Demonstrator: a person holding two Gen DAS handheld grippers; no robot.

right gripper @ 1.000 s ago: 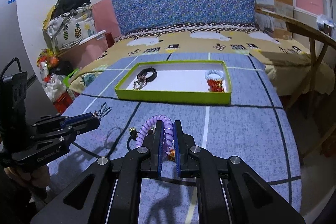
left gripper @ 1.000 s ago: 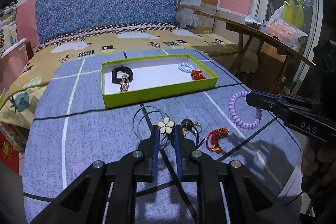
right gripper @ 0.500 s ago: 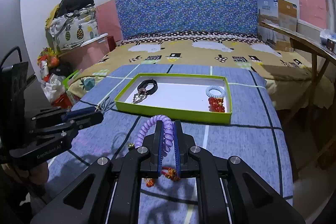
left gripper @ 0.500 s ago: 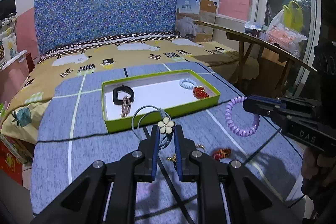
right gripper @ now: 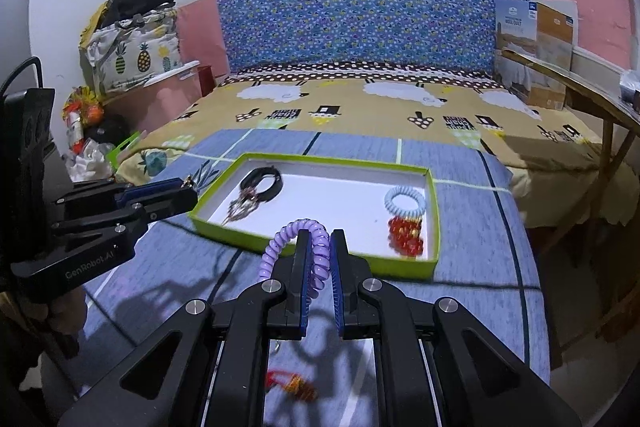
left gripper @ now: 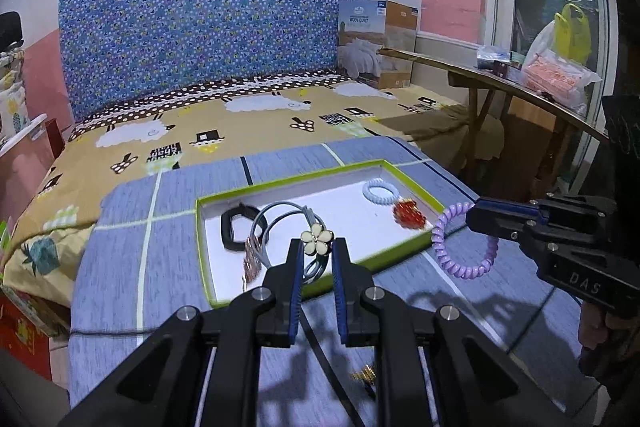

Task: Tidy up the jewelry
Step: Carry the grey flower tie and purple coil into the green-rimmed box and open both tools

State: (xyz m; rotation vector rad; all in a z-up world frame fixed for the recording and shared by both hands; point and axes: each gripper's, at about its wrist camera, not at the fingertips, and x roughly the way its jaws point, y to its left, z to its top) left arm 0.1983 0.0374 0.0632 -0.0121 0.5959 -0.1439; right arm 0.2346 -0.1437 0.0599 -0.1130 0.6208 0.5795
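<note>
My left gripper (left gripper: 317,250) is shut on a grey hair tie with a cream flower (left gripper: 316,241), held over the near edge of the green-rimmed white tray (left gripper: 280,294). My right gripper (right gripper: 320,243) is shut on a purple spiral hair tie (right gripper: 280,242), just short of the tray's near wall (right gripper: 320,254). In the left wrist view the purple tie (left gripper: 460,269) hangs from the right gripper (left gripper: 474,217) beside the tray's right corner. The tray holds a black band (right gripper: 264,183), a brown chain (right gripper: 240,209), a pale blue spiral tie (right gripper: 405,201) and red beads (right gripper: 406,239).
A red and gold tassel charm (right gripper: 292,383) and a small gold piece (left gripper: 362,375) lie on the blue plaid cloth (right gripper: 480,227) under the grippers. A wooden table (left gripper: 520,91) stands on the right, a bed with a patterned headboard behind, bags at far left.
Both grippers have moved forward toward the tray, each keeping its hair tie. The loose pieces on the cloth have slipped beneath the grippers.
</note>
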